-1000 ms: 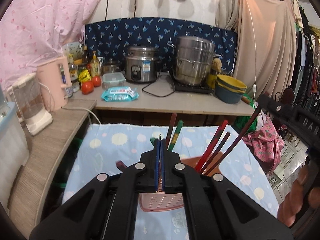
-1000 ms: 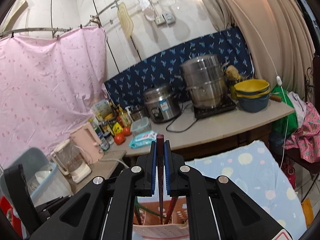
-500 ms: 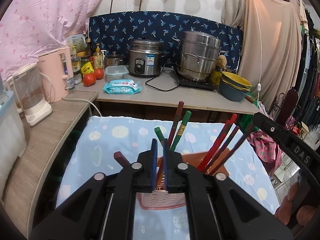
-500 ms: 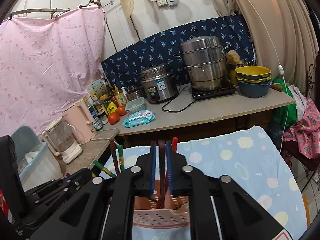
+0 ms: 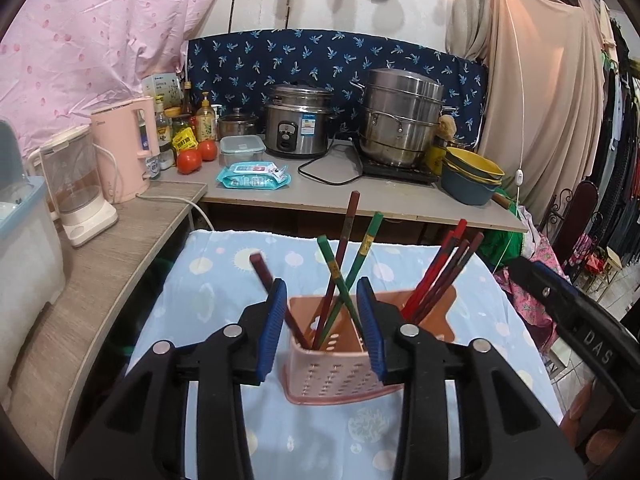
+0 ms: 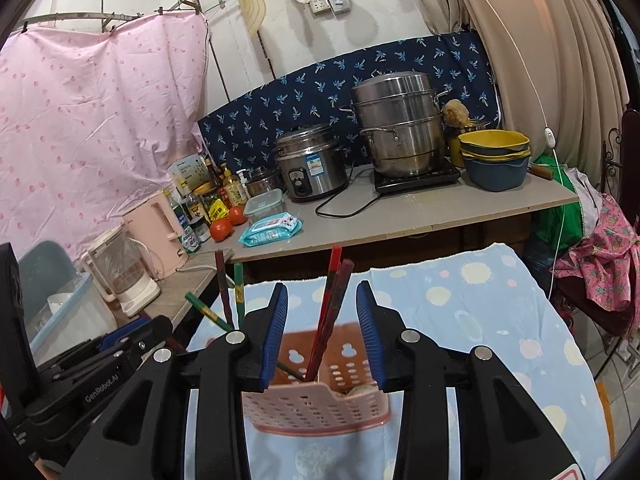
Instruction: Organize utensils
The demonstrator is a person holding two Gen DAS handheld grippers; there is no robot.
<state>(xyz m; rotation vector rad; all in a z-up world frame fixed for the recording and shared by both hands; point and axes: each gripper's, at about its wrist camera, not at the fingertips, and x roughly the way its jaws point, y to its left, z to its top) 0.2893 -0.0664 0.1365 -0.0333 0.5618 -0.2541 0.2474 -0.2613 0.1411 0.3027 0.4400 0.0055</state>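
Chopsticks [image 5: 340,280] between spread left fingers [image 5: 272,330] | right fingers [image 6: 276,332] likewise

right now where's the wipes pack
In both wrist views the wipes pack lies flat on the grey counter behind the holder, just in front of the clear lidded box and right of the tomatoes.

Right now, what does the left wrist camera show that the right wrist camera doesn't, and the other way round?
Only the left wrist view shows the dark red chopstick leaning off to the side and the rack of hanging clothes at the far edge.

Only the right wrist view shows the curtain rail, the cutting board hung on the wall, and the left gripper from the side.

Both show the pink utensil basket on the sun-print cloth, red chopsticks and green chopsticks standing in it, and that camera's own gripper open.
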